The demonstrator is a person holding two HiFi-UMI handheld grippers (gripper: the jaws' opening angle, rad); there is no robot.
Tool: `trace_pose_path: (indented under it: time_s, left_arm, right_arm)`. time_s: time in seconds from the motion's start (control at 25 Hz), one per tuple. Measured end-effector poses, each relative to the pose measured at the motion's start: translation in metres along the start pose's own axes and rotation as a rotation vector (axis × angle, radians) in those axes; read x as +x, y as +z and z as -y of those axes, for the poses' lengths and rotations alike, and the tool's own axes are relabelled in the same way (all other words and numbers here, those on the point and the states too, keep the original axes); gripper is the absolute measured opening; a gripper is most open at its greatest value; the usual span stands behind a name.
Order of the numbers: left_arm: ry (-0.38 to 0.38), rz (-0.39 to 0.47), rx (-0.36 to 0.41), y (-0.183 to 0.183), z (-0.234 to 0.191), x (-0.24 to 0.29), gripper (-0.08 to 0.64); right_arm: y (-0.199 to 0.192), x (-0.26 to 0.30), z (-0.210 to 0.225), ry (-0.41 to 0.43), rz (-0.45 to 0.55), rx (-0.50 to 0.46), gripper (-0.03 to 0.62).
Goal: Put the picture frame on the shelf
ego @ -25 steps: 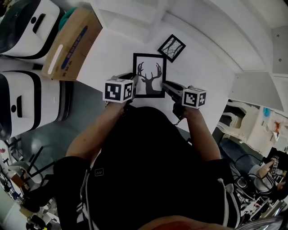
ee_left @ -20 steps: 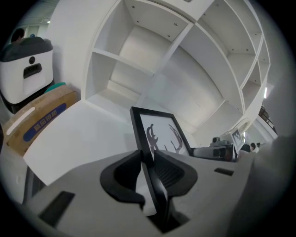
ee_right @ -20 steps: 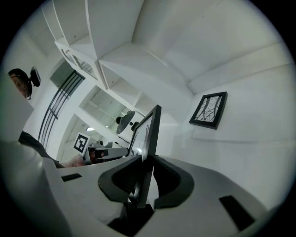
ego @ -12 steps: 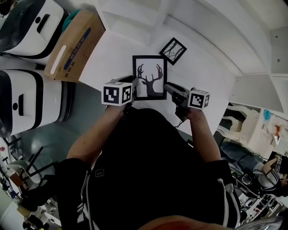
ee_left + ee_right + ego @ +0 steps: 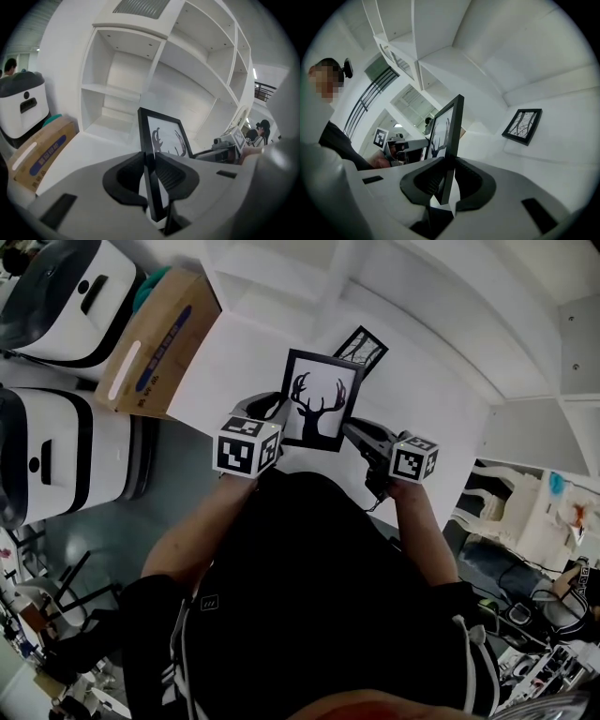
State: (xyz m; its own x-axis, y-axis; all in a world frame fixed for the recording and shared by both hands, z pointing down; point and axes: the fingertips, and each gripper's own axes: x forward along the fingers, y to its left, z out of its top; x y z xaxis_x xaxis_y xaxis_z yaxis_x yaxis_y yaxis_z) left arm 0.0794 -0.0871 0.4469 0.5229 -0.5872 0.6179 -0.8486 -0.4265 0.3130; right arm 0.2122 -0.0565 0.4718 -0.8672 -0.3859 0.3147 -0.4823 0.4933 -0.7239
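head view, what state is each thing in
deer picture frame: tilted up, gripped at both side edges
left hand-held gripper: jaws just closed further, shut on deer picture frame
right hand-held gripper: jaws just closed further, shut on its other edge
small picture frame: lying flat on table

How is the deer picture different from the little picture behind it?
The deer picture is bigger than the little picture. The deer picture is held tilted by the left gripper and right gripper, whose jaws have just closed tighter on its edges; the little picture lies untouched on the table. The deer picture shows antlers, the little picture bare branches. Both have black frames.
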Motion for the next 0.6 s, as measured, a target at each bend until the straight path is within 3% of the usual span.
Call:
trace_pose_path:
  time_s: [0.4, 0.6]
  left_arm:
    - [-0.027, -0.008, -0.062, -0.006, -0.006, 0.006, 0.072]
    - [-0.028, -0.023, -0.055, -0.009, -0.009, 0.009, 0.074]
  right_arm:
    - [0.0, 0.0, 0.001, 0.011, 0.021, 0.022, 0.083]
    - [0.0, 0.001, 0.002, 0.009, 0.02, 0.024, 0.083]
